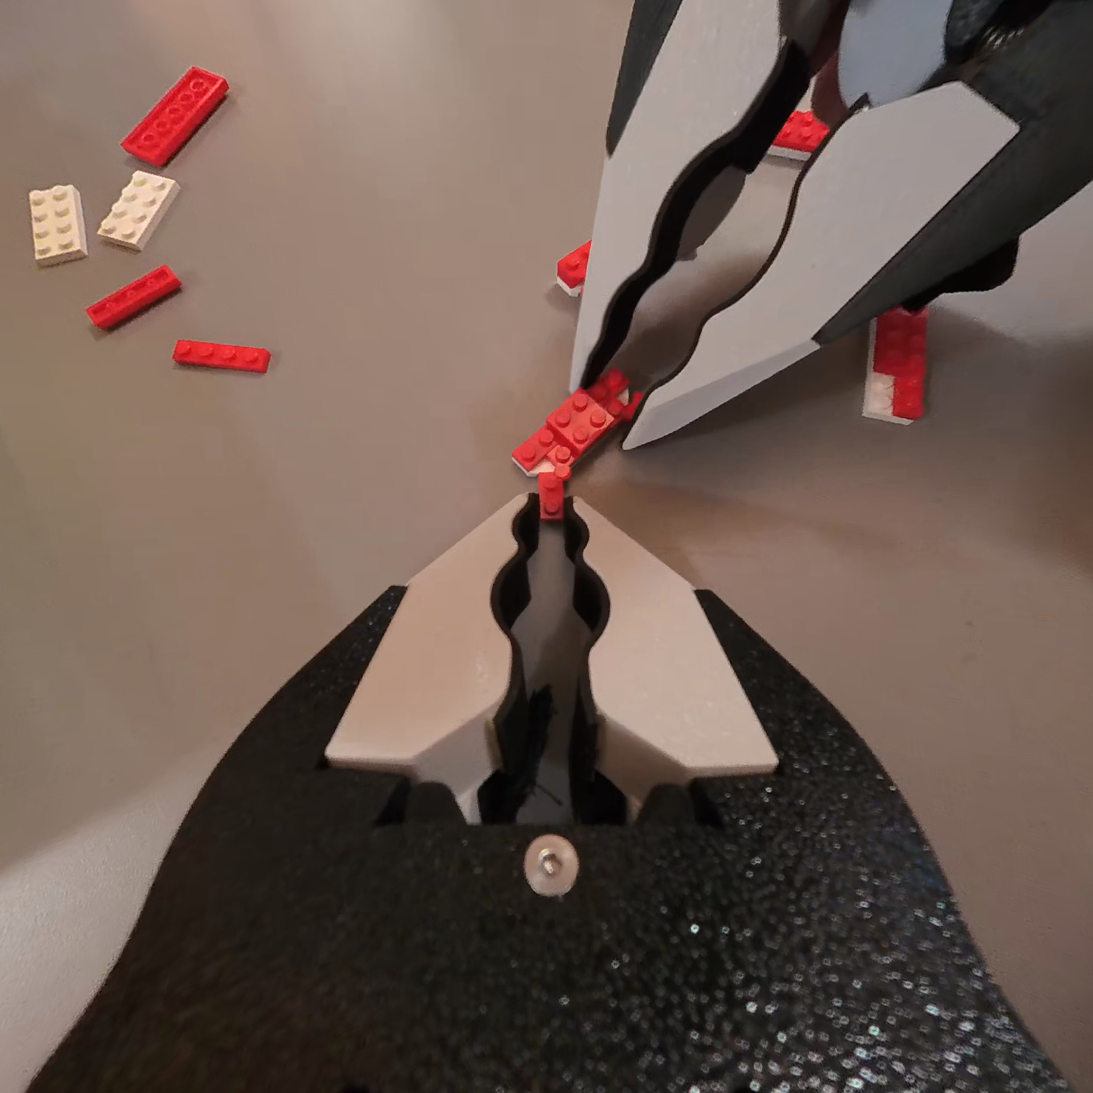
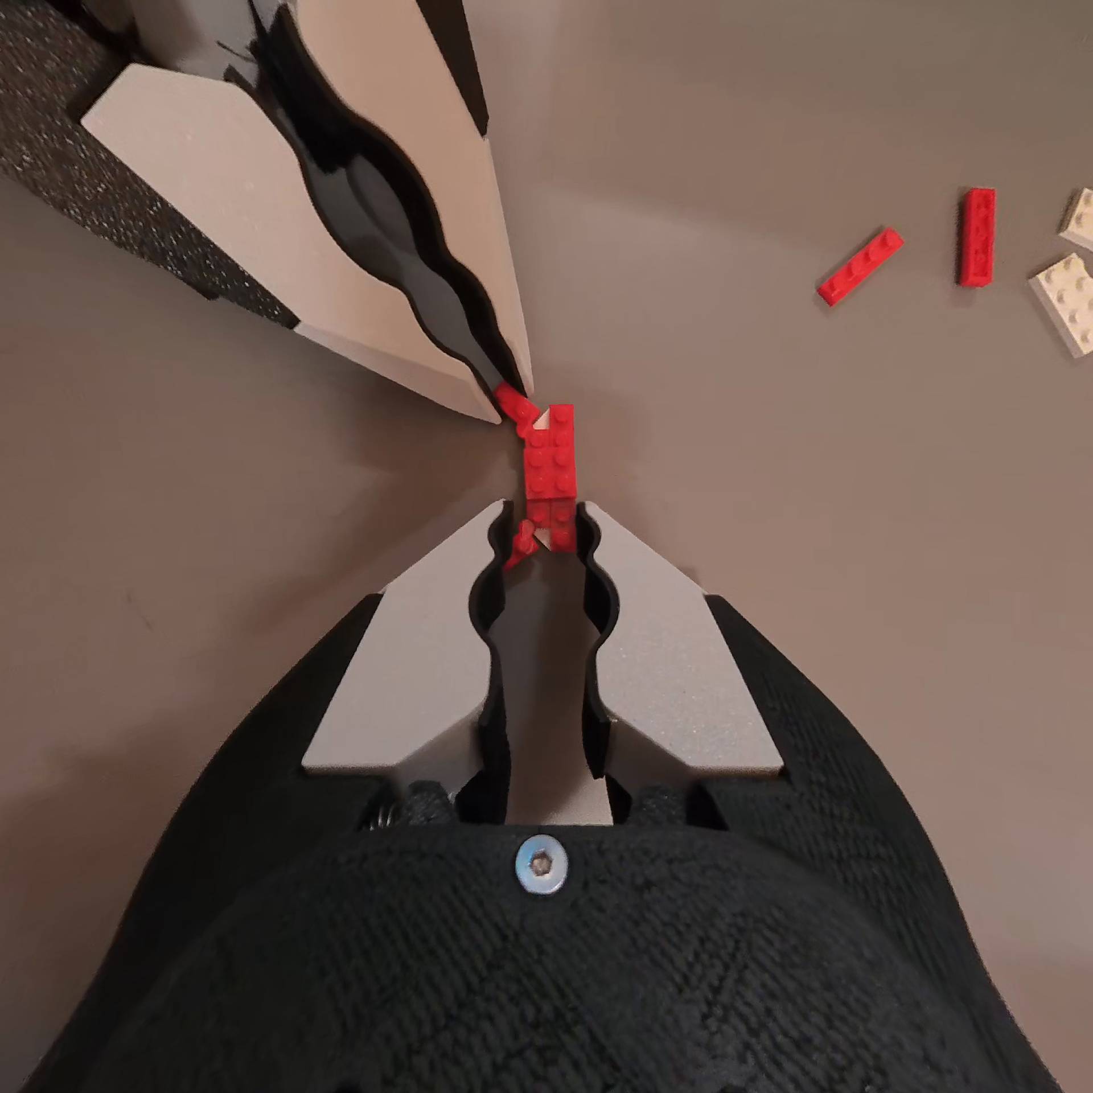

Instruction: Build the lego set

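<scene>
A small red-and-white lego assembly (image 1: 576,423) is held above the grey table between both grippers. My right gripper (image 2: 541,514) is shut on one end of the assembly (image 2: 553,467); in the left wrist view the right gripper (image 1: 609,414) comes in from the upper right. My left gripper (image 1: 550,505) is shut on a small red piece (image 1: 551,503) that touches the assembly's other end. In the right wrist view the left gripper (image 2: 511,408) comes in from the upper left, pinching that small piece (image 2: 513,405).
Loose parts lie at the left on the table: a wide red plate (image 1: 175,116), two white bricks (image 1: 57,222) (image 1: 139,210) and two narrow red plates (image 1: 133,296) (image 1: 222,355). Red-and-white sub-builds (image 1: 896,366) (image 1: 574,266) lie behind the right gripper. Left and right tips are no more than a few centimetres apart.
</scene>
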